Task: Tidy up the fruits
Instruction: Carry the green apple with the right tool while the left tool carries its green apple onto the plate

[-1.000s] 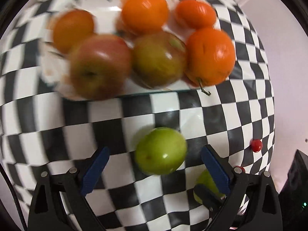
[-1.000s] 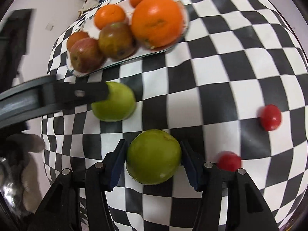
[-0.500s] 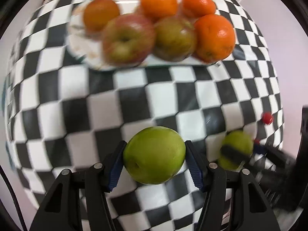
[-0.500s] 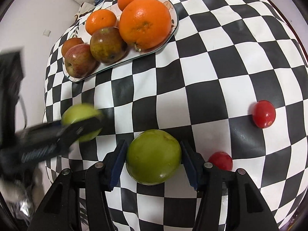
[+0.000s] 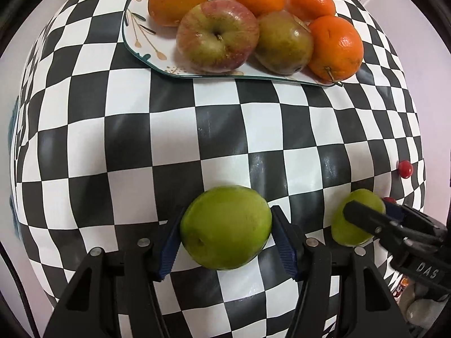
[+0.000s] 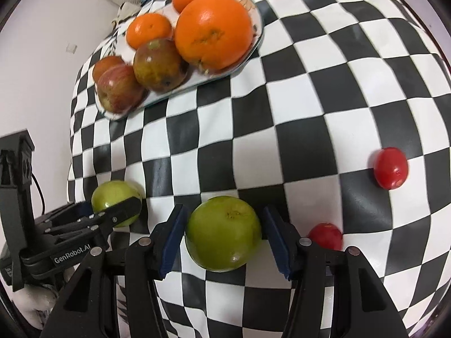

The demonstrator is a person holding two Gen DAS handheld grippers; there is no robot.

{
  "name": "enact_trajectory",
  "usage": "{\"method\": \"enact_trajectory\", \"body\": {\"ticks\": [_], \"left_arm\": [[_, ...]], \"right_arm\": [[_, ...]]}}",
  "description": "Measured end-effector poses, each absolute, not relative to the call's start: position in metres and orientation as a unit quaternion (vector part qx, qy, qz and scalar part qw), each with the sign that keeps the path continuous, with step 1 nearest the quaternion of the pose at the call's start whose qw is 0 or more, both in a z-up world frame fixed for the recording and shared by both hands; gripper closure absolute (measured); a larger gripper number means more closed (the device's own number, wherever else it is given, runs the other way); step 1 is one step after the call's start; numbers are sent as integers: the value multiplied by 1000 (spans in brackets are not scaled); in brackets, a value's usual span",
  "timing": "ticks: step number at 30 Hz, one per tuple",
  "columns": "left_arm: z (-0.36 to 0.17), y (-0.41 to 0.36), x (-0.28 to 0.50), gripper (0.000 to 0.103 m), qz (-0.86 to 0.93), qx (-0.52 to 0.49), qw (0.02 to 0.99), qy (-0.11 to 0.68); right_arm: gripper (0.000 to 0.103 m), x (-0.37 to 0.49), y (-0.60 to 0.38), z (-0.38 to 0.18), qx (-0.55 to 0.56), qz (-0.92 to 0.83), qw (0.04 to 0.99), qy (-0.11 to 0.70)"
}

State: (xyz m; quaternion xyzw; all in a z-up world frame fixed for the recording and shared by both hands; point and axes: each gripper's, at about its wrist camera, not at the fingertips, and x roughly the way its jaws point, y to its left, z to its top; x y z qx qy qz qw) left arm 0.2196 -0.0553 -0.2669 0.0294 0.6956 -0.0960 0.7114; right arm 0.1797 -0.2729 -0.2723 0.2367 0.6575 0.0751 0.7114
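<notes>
My left gripper (image 5: 225,239) is shut on a green apple (image 5: 225,226), held above the checkered cloth. My right gripper (image 6: 224,239) is shut on a second green apple (image 6: 224,233); it also shows in the left wrist view (image 5: 352,222) at the right. The left gripper with its apple (image 6: 115,200) shows at the left of the right wrist view. A white floral plate (image 5: 146,48) at the far side holds several oranges (image 5: 335,46) and two red-green apples (image 5: 217,36). The plate also shows in the right wrist view (image 6: 112,115).
Two red cherry tomatoes lie on the black-and-white checkered cloth (image 6: 253,155), one at the right (image 6: 390,167) and one beside my right gripper (image 6: 325,235). One shows in the left wrist view (image 5: 405,168). The table's edges curve off on both sides.
My left gripper closed on its green apple and drew back from the plate with it. My right gripper stayed shut on its apple and shifted slightly.
</notes>
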Motion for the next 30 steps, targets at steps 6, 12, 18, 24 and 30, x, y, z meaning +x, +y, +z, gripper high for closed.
{"method": "enact_trajectory", "body": {"ticks": [6,12,18,24,30], "left_arm": [[-263,-54,218,46,-97,28,711,695],[-249,-54,227,46,-105,27,714,692],[-225,-50,237,46,-111,17,724,681],[-185,-42,263,46,-132,-23,737,663],[-147,-40,334,46,-134,-22,761,634]], "right_arm": [[45,179,-256,-276,217,81,712,662],[46,177,-246,-272,204,75,724,655],[46,187,-253,-268,260,78,715,644],[46,217,-255,-239,279,95,729,618],[46,276,-247,-197,259,109,762,583]]}}
